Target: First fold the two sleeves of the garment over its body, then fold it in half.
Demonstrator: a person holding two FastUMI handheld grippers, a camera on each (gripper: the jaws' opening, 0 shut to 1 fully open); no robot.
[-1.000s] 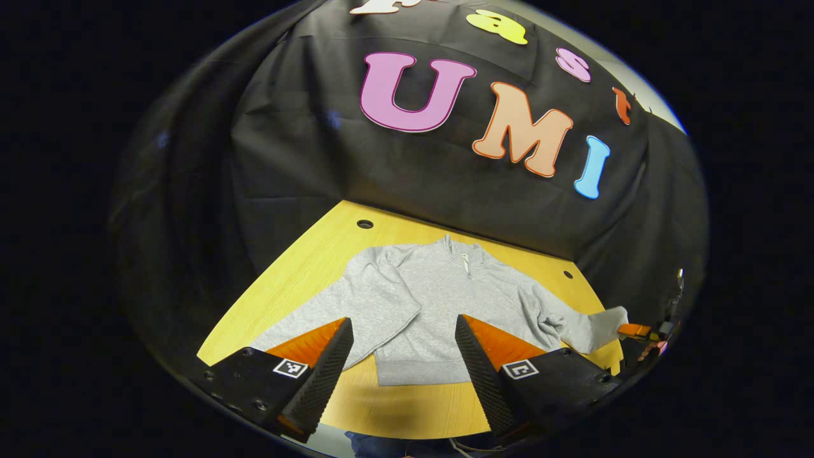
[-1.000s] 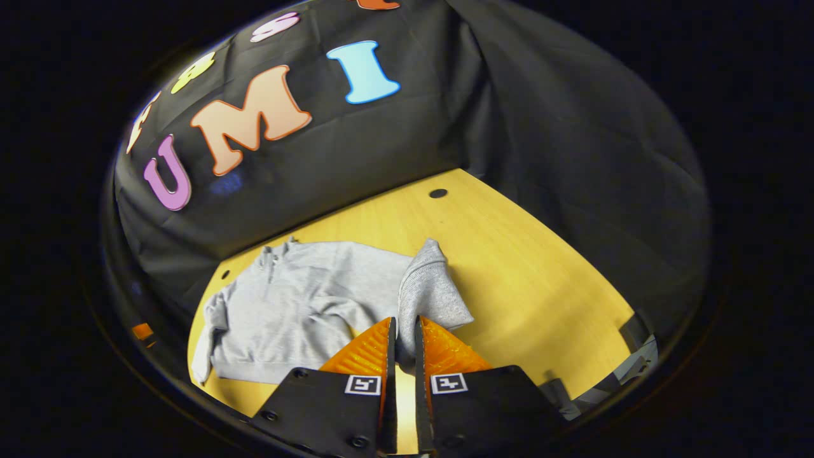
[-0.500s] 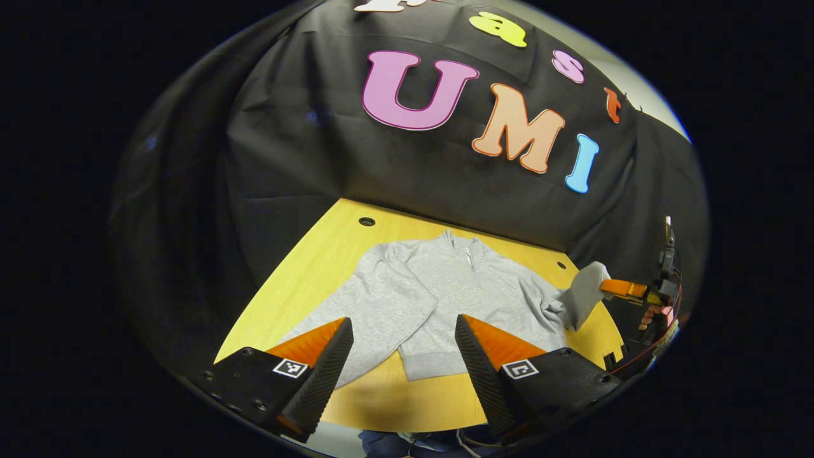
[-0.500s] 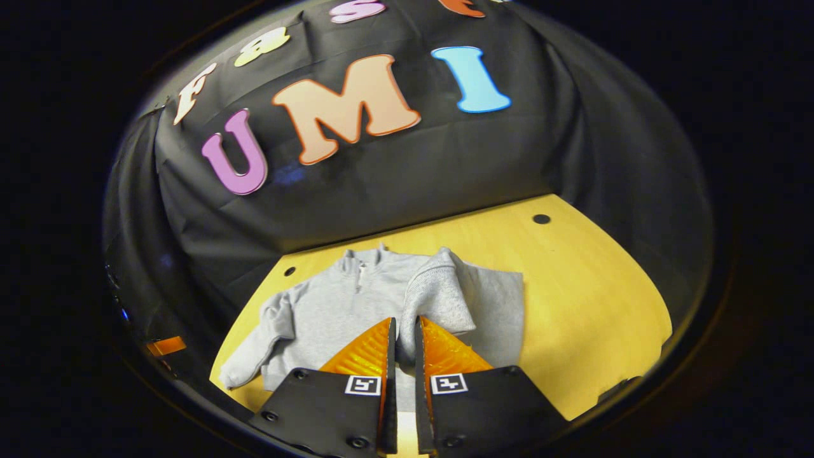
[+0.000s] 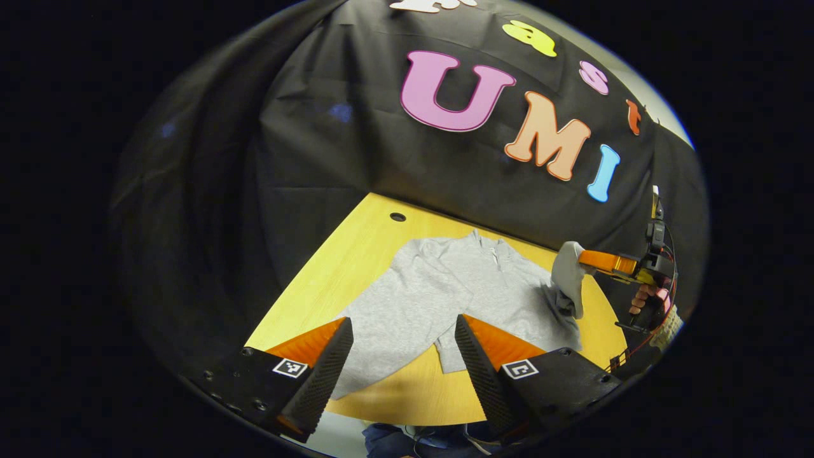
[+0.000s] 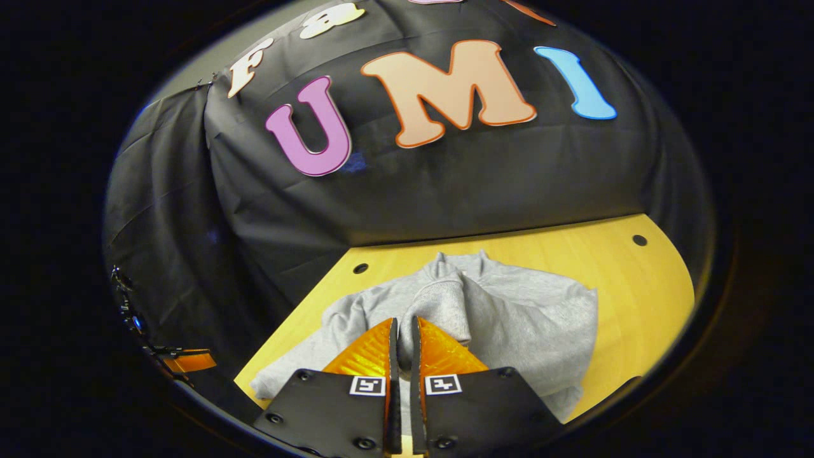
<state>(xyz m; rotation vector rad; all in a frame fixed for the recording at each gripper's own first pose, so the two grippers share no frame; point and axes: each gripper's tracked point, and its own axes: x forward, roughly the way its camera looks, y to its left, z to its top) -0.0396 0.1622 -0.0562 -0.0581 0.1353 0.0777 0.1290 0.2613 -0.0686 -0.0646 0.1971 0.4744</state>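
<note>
Clenched on the cuff of a sleeve [image 6: 445, 305], the right tool [image 6: 402, 343] has its two orange fingers nearly together with the grey fabric pinched between them. In the left gripper view that same tool [image 5: 588, 259] shows near the bench's far right edge, held by a hand [image 5: 645, 299], with the cuff lifted clear of the bench [image 5: 356, 254] and the sleeve drooping from it above the garment's right shoulder. The left tool [image 5: 402, 337] is released, its fingers spread wide, poised over the near edge of the bench above the garment's hem. The grey garment [image 5: 458, 292] lies flat on the yellow bench, collar toward the booth wall, its other sleeve [image 5: 375, 340] stretched out toward the left tool's left finger.
</note>
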